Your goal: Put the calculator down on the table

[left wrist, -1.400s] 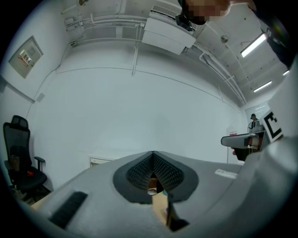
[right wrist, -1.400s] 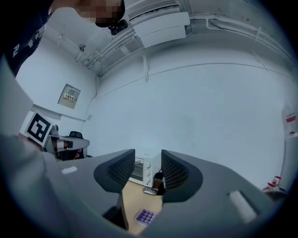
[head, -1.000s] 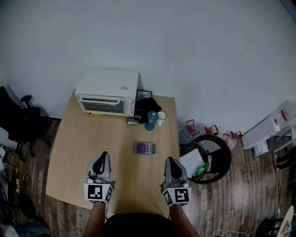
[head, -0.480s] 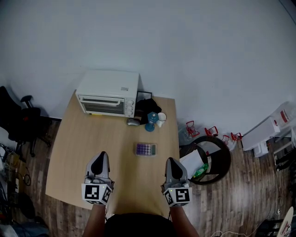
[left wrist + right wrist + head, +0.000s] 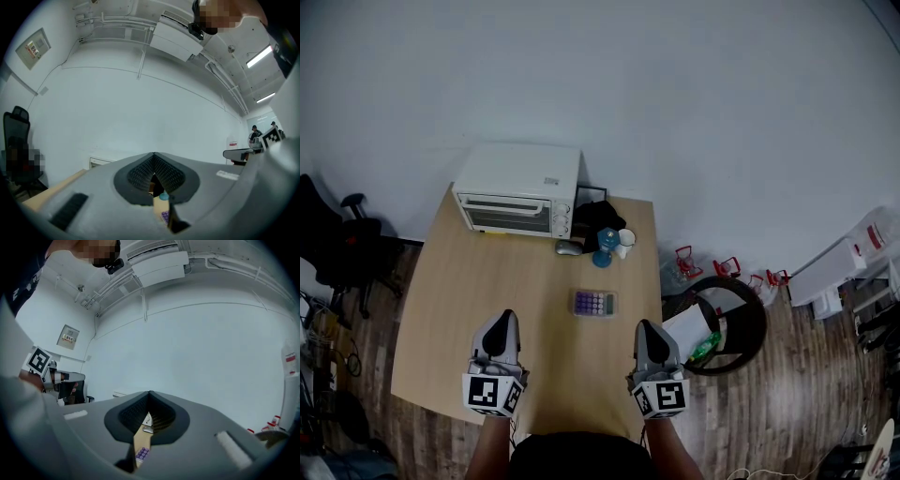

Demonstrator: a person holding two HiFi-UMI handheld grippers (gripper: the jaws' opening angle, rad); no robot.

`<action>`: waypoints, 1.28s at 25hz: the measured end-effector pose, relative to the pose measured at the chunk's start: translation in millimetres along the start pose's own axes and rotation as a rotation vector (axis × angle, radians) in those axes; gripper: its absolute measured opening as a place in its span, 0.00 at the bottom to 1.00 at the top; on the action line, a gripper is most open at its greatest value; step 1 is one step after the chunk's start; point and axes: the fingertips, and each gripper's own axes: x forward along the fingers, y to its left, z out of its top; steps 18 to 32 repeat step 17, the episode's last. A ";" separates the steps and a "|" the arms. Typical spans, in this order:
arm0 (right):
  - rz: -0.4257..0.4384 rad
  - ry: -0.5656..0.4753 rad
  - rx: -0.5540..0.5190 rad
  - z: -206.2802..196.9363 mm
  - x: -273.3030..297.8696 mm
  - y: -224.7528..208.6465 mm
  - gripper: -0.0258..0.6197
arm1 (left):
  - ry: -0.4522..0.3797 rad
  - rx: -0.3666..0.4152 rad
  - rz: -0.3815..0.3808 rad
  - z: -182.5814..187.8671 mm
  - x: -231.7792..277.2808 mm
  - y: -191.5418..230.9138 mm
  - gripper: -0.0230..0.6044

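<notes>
The calculator [image 5: 595, 302], grey with purple keys, lies flat on the wooden table [image 5: 469, 281], right of the middle. Nothing holds it. My left gripper [image 5: 501, 328] and right gripper [image 5: 649, 330] hover side by side over the table's near edge, both pointing away from me, both shut and empty. The calculator lies beyond and between them, nearer the right one. In the left gripper view the shut jaws [image 5: 153, 155] leave a slit showing the calculator [image 5: 165, 216]. The right gripper view [image 5: 150, 393] shows the calculator [image 5: 142, 453] through the same kind of slit.
A white toaster oven [image 5: 518, 189] stands at the table's far edge. Beside it are a grey mouse [image 5: 569, 247], a blue bottle [image 5: 605, 246], a white cup [image 5: 625, 238] and a dark bundle [image 5: 595, 217]. A round black bin [image 5: 750, 323] sits on the floor at right.
The left gripper has rolled very slightly in place. The right gripper and the calculator have not moved.
</notes>
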 end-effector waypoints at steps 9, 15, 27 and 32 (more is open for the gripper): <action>0.015 0.009 0.015 -3.4 -4.2 -1.3 0.06 | 0.012 0.001 -0.003 -1.4 -2.7 -0.3 0.03; 0.022 0.018 0.011 -7.6 -1.4 -1.6 0.06 | 0.025 0.009 0.010 -5.2 -0.8 4.1 0.03; 0.027 0.018 0.009 -7.9 0.0 -0.9 0.06 | 0.033 0.013 0.015 -7.5 0.1 4.8 0.03; 0.027 0.018 0.009 -7.9 0.0 -0.9 0.06 | 0.033 0.013 0.015 -7.5 0.1 4.8 0.03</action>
